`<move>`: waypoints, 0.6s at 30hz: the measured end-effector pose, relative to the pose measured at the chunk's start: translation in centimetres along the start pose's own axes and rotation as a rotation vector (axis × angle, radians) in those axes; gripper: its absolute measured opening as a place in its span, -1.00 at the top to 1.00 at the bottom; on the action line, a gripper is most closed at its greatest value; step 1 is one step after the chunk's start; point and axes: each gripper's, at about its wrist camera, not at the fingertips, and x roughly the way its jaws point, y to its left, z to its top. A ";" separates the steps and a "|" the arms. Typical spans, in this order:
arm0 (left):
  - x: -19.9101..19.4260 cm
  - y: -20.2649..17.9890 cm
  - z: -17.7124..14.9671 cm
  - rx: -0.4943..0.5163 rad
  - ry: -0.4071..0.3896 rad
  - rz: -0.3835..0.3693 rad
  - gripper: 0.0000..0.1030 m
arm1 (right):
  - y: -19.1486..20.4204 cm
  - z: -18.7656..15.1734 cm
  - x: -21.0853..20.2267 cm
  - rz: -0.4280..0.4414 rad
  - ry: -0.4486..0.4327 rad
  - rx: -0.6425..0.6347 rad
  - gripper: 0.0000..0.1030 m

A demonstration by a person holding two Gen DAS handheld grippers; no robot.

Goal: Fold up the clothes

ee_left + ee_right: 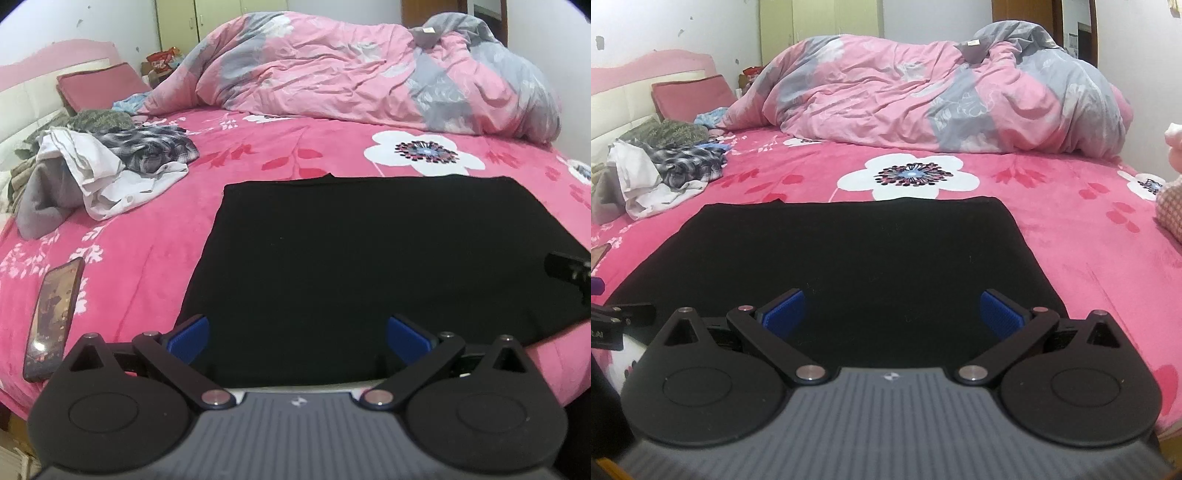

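my left gripper (298, 338) and right gripper (892, 314) both spread wide, empty, hovering over near edge of black garment (369, 251) lying flat on pink bedsheet (147, 240). risk i see: pads pinching plush sheet with cloth, or grabbing single layer, skewing fold. phone (51, 317) just left of garment could get dragged

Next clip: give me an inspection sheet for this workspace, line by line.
Surface: pink floral bedsheet, mostly flat.
Job's things: black garment spread flat at the near edge; pile of unfolded clothes far left.
Clutter: phone left of the garment; bunched duvet; pillow.
Grippers: left tool and right tool both open over the garment's near edge, holding nothing.
Cables: nothing seen.
Surroundings: headboard, cabinet doors.
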 end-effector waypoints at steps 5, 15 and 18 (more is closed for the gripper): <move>-0.1 0.1 0.0 -0.002 -0.018 0.028 -1.00 | 0.6 -0.2 0.2 -0.008 0.023 -0.047 -0.97; 0.3 1.0 0.0 -0.082 -0.003 0.035 -1.00 | 1.4 -0.3 0.2 -0.020 0.009 -0.099 -0.97; 0.3 1.4 0.0 -0.099 -0.001 0.035 -1.00 | 1.4 -0.3 -0.1 -0.022 -0.013 -0.100 -0.97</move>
